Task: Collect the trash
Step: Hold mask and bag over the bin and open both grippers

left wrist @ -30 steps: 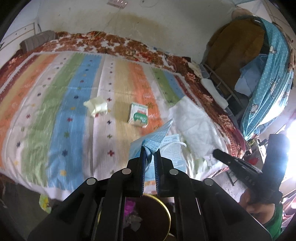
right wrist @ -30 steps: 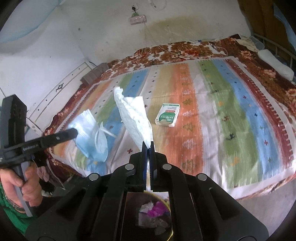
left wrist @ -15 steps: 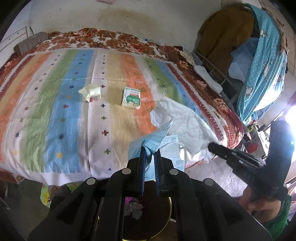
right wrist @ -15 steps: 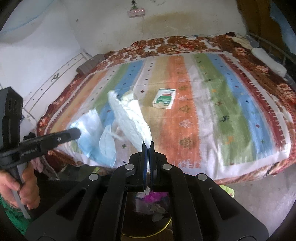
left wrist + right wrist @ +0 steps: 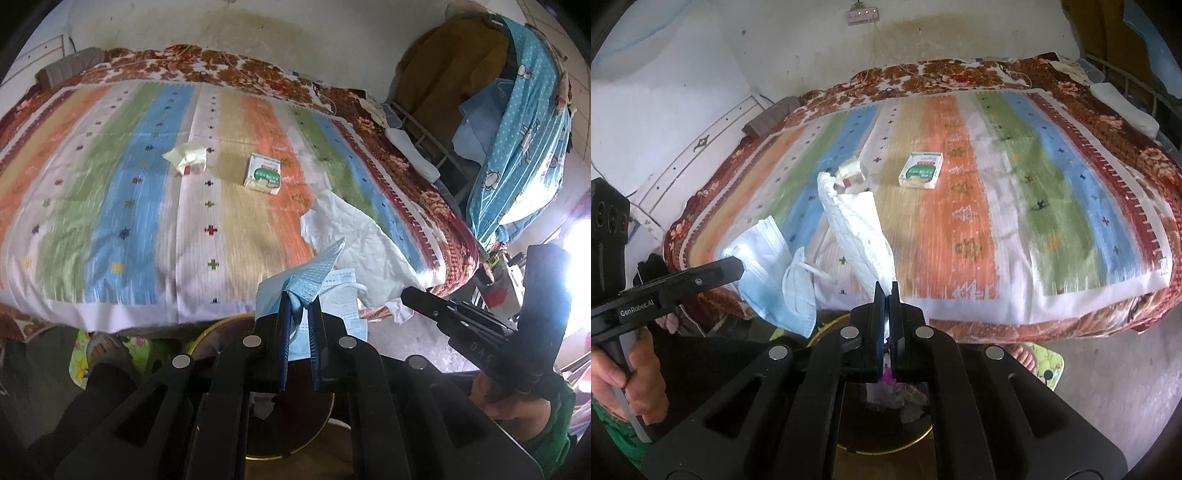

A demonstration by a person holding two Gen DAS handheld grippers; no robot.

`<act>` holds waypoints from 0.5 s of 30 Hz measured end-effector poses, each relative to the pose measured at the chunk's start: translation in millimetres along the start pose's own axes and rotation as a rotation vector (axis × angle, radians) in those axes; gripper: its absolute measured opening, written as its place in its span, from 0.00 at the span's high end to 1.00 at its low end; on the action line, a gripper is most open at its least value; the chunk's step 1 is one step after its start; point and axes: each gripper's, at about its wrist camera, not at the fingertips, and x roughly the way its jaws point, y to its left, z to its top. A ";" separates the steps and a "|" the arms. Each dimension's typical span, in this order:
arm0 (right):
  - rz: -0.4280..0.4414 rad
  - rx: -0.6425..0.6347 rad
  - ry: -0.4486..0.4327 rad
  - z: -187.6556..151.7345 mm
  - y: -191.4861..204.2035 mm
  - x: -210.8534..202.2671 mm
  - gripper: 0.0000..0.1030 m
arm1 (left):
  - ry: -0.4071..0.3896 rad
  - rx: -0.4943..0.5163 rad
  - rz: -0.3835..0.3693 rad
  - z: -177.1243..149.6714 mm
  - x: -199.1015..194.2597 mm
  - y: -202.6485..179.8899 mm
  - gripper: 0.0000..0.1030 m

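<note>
In the left wrist view my left gripper (image 5: pixel 299 295) is shut on a bunch of blue face masks (image 5: pixel 314 269), held just past the bed's near edge. My right gripper (image 5: pixel 886 290) is shut on a long white crumpled paper sheet (image 5: pixel 857 229). Each gripper shows in the other's view: the right gripper (image 5: pixel 408 295) with the white sheet (image 5: pixel 354 236), the left gripper (image 5: pixel 738 267) with the masks (image 5: pixel 768 273). A gold-rimmed trash bin (image 5: pixel 221 325) (image 5: pixel 886 448) holding scraps sits below both. A crumpled tissue (image 5: pixel 186 157) (image 5: pixel 851 171) and a green-white tissue pack (image 5: pixel 263 179) (image 5: pixel 921 175) lie on the striped bedspread (image 5: pixel 110 221).
The bed fills the view ahead, with a floral blanket edge (image 5: pixel 1052 325) hanging at its front. A foot rests on a green mat (image 5: pixel 79 365) (image 5: pixel 1047 363) by the bin. Blue dotted cloth (image 5: pixel 517 147) hangs on a rack at the right. Grey concrete floor (image 5: pixel 1108 387) lies right of the bin.
Both grippers have drawn back from the bed and sunk a little, each keeping its load. The bed's front edge and the bin below have come further into view.
</note>
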 end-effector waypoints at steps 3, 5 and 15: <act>-0.013 0.000 0.022 -7.9 1.2 2.4 0.99 | 0.007 -0.020 0.002 -6.0 -0.9 3.5 0.92; -0.028 -0.008 0.048 -14.8 3.9 6.1 0.99 | 0.006 -0.028 0.009 -11.7 -1.9 5.7 0.92; -0.083 0.015 0.139 -46.9 9.7 26.2 0.99 | 0.070 -0.050 0.079 -37.1 14.7 8.6 0.92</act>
